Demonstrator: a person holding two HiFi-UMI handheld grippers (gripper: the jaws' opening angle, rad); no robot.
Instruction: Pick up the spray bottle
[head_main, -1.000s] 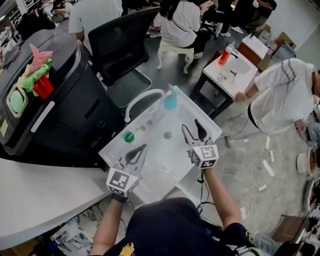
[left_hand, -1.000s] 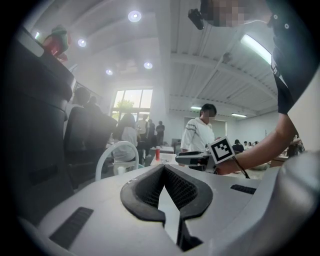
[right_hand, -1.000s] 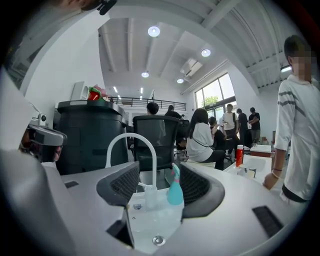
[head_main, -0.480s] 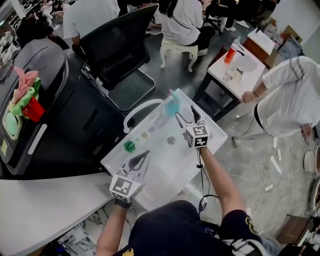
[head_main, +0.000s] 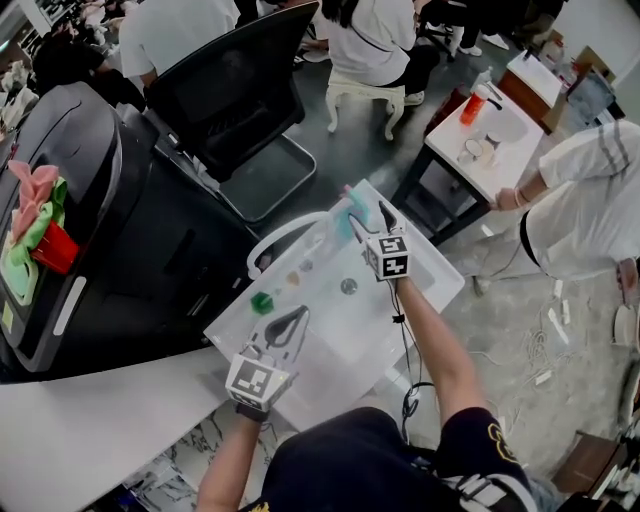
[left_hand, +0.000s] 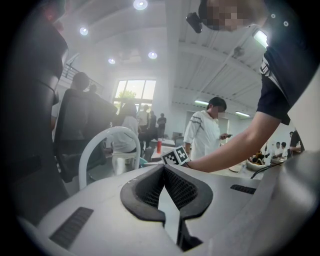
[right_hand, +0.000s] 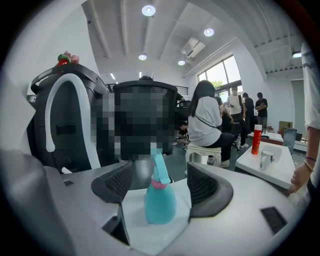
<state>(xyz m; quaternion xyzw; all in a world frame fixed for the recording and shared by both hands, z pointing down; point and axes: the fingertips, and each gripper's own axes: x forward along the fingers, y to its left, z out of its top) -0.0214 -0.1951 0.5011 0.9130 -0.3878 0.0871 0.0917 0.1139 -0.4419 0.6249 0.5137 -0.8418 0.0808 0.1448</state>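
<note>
A teal spray bottle (right_hand: 160, 200) with a pink collar stands upright on the white table (head_main: 330, 345), near its far edge. My right gripper (right_hand: 161, 182) reaches round it; its jaws have just been opening and stand wide, the bottle between the pads with a gap on each side. In the head view the spray bottle (head_main: 338, 212) sits just left of the right gripper (head_main: 366, 216). My left gripper (head_main: 298, 316) hovers over the near part of the table with its tips together and nothing in it. From its own camera the left gripper (left_hand: 163, 170) shows only bare table between its pads.
A small green object (head_main: 262, 302) and a round grey piece (head_main: 348, 286) lie on the table, beside a white curved tube (head_main: 285, 232). A black machine (head_main: 70, 200) stands left, a black chair (head_main: 235, 80) behind. A person in white (head_main: 590, 200) bends by a small table (head_main: 480, 140).
The right gripper has moved away from me across the table to the spray bottle, and its jaws are wider. The left gripper has shifted only a little.
</note>
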